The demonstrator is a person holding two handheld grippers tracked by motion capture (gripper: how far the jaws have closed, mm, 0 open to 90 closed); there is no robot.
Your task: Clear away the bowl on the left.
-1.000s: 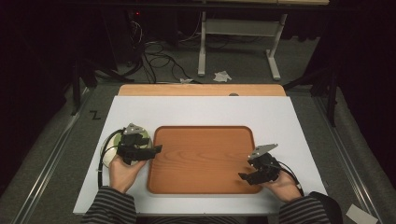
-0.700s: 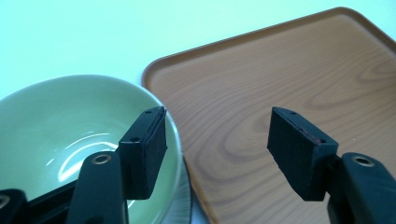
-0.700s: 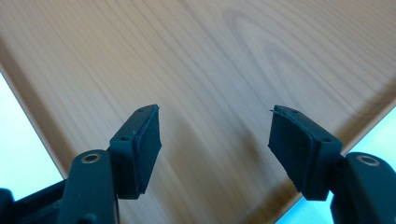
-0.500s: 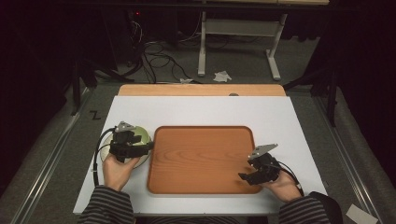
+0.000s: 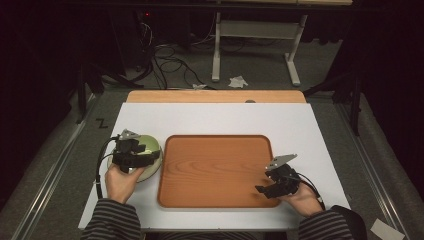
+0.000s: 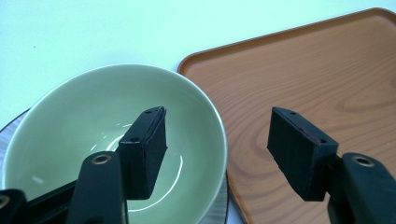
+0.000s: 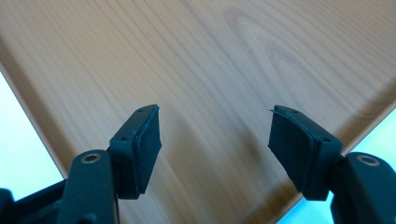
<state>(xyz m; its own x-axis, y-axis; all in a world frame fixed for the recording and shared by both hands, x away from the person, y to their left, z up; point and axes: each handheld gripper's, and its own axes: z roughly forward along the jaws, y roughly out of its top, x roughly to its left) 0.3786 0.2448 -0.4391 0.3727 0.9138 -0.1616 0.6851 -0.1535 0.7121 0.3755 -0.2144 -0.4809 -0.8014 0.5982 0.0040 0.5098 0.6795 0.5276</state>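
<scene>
Pale-green glossy bowl (image 6: 112, 140), empty, upright

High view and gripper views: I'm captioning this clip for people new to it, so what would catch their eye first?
The big wooden tray at mid-table, nothing on it, stands out first. Next comes the pale green bowl just off its left edge, with the left gripper open astride the bowl's near rim. The right gripper hovers open over the tray's right corner.
</scene>
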